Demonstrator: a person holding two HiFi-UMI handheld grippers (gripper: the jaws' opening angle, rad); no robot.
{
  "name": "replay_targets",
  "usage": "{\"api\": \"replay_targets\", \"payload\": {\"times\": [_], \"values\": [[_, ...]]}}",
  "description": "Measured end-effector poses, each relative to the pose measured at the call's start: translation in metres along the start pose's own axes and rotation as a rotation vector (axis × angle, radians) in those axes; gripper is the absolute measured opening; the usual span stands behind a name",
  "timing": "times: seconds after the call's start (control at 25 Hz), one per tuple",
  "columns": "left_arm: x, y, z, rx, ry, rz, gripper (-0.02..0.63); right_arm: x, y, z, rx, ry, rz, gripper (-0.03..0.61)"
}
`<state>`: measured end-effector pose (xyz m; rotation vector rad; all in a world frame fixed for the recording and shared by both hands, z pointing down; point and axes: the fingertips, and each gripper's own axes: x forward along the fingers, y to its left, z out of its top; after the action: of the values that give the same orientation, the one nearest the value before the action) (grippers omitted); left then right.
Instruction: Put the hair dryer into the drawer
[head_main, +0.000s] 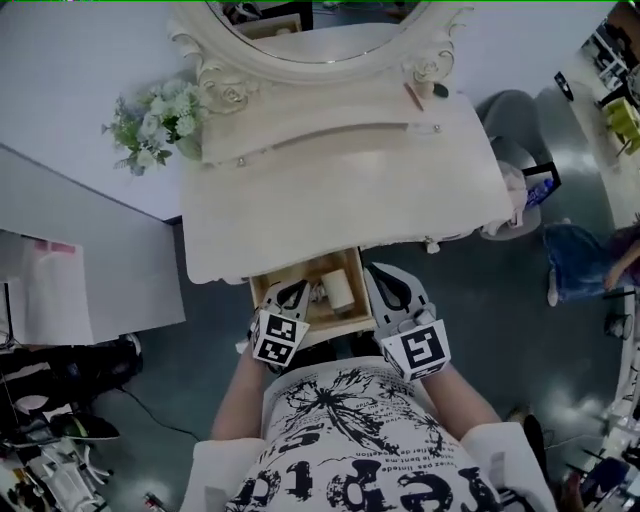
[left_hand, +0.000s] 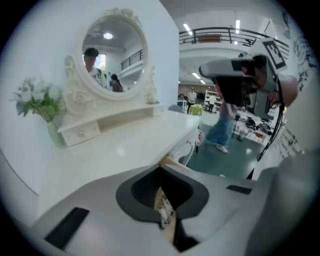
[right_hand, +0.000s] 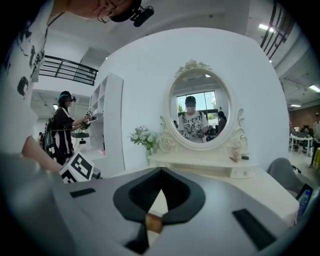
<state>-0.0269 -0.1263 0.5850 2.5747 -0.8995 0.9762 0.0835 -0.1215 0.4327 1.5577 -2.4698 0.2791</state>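
Drawer (head_main: 335, 322) stands open below cream vanity (head_main: 330, 200) with oval mirror (head_main: 310, 35) and flowers (head_main: 155, 120).

The hair dryer (head_main: 340, 290) lies in the drawer (head_main: 357, 282) at six o'clock of the table (head_main: 340, 190). Flowers (head_main: 155, 125) stand at ten, the mirror (head_main: 310, 30) at twelve.

Head view: flat overhead light, a bit dim and desaturated. The dressing table (head_main: 340, 200) top is the brightest patch, washed out near its middle, with a soft shadow under its front edge. Patchy sheen on the floor (head_main: 585, 395) at right. Edges bow.
Both gripper views: heavy fisheye, black corners.
Left gripper view: ceiling strip lights (left_hand: 188, 27) blown out, left gripper (left_hand: 160, 169) casing smeared and soft.
Right gripper view: mirror (right_hand: 200, 107) sharp, right gripper (right_hand: 161, 170) casing soft up close.
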Motion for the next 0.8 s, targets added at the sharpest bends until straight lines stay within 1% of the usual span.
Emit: {"api": "replay_targets", "payload": {"times": [0.24, 0.36, 0.44, 0.64, 0.72, 0.8], "values": [[-0.071, 0.021, 0.093, -0.07, -0.292, 0.221, 0.021, -0.004, -0.004, 0.032, -0.031, -0.072, 0.056, 0.009], [-0.109, 0.033, 0.127, -0.094, -0.42, 0.305, 0.021, -0.004, -0.005, 0.046, -0.052, -0.106, 0.088, 0.009], [-0.133, 0.038, 0.142, -0.105, -0.49, 0.346, 0.021, -0.004, -0.003, 0.056, -0.069, -0.126, 0.108, 0.009], [-0.174, 0.042, 0.159, -0.115, -0.593, 0.428, 0.021, -0.004, 0.001, 0.069, -0.084, -0.156, 0.137, 0.009], [-0.183, 0.044, 0.161, -0.119, -0.617, 0.456, 0.021, -0.001, 0.003, 0.072, -0.09, -0.162, 0.149, 0.009], [-0.188, 0.045, 0.162, -0.12, -0.627, 0.467, 0.021, 0.0, 0.005, 0.072, -0.097, -0.16, 0.157, 0.009]]}}
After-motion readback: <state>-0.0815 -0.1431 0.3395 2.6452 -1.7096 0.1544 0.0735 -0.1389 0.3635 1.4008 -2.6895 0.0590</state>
